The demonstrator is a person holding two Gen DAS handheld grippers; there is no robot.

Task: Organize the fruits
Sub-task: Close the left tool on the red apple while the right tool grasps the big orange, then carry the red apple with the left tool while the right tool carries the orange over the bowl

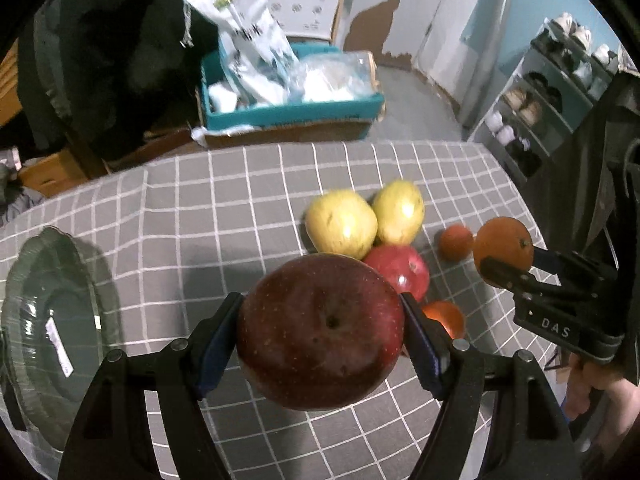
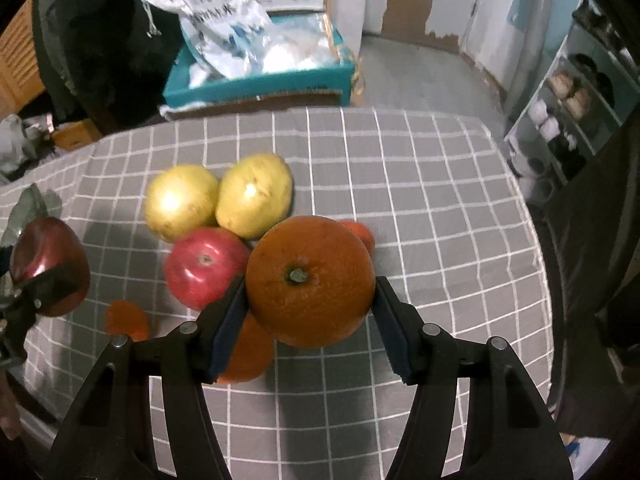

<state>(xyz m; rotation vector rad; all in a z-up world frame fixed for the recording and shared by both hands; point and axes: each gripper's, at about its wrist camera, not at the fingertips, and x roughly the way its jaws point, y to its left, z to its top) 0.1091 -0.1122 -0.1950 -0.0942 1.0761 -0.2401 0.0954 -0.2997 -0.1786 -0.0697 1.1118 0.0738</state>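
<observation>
At the far left of the bench (image 1: 180, 208) a green glass plate (image 1: 60, 320) stands empty; I judge it is the place for one kind of fruit. Your left gripper (image 1: 320, 336) is closed on the dark red apple (image 1: 320, 336), one pad on each side, and the apple is clear of the checked cloth. Keep this grip steady while you carry it to the plate, and lower it until it rests before you release, because a round apple rolls easily on the curved glass.

In the middle two yellow pears (image 2: 218, 200), a red apple (image 2: 206, 266) and some small oranges (image 2: 127, 320) lie together. Do not brush them when you pass.

On the right, your right gripper (image 2: 310, 282) is closed on the big orange (image 2: 310, 282), also lifted off the cloth. Where it should go I cannot tell; no second dish is in view. Move one hand at a time, so that the arms do not cross.
</observation>
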